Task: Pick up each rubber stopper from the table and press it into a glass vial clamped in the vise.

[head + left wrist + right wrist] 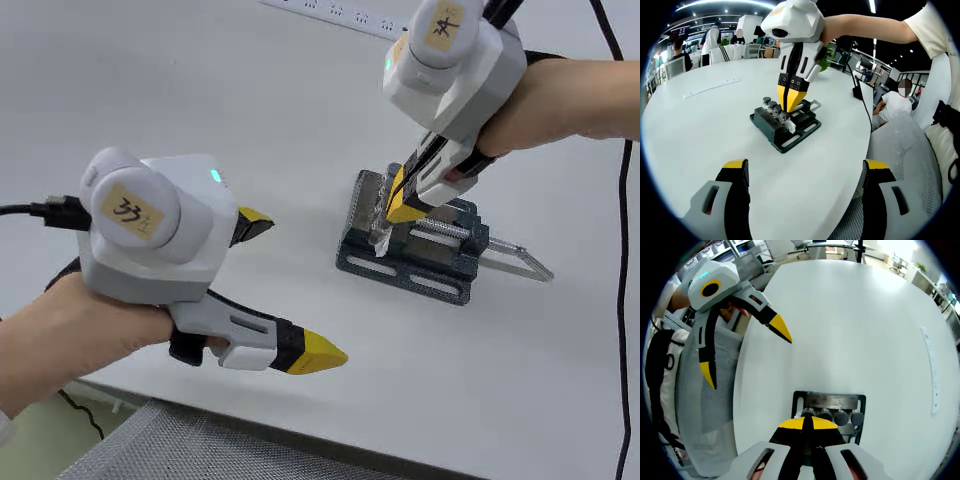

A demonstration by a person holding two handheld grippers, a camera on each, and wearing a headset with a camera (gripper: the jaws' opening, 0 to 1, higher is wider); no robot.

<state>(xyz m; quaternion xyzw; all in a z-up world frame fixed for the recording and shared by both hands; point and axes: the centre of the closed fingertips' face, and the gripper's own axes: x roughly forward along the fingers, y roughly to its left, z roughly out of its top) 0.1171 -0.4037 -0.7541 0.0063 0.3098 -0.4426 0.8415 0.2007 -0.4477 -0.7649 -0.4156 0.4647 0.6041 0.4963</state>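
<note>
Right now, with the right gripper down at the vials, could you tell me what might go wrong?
1. The right gripper, jaws shut, is right at the row of glass vials in the vise; an off-centre push could crack glass or seat a stopper crooked.
2. The left gripper hangs open, away from the vise, so nothing steadies it; a sideways push might shift it on the table.
</note>
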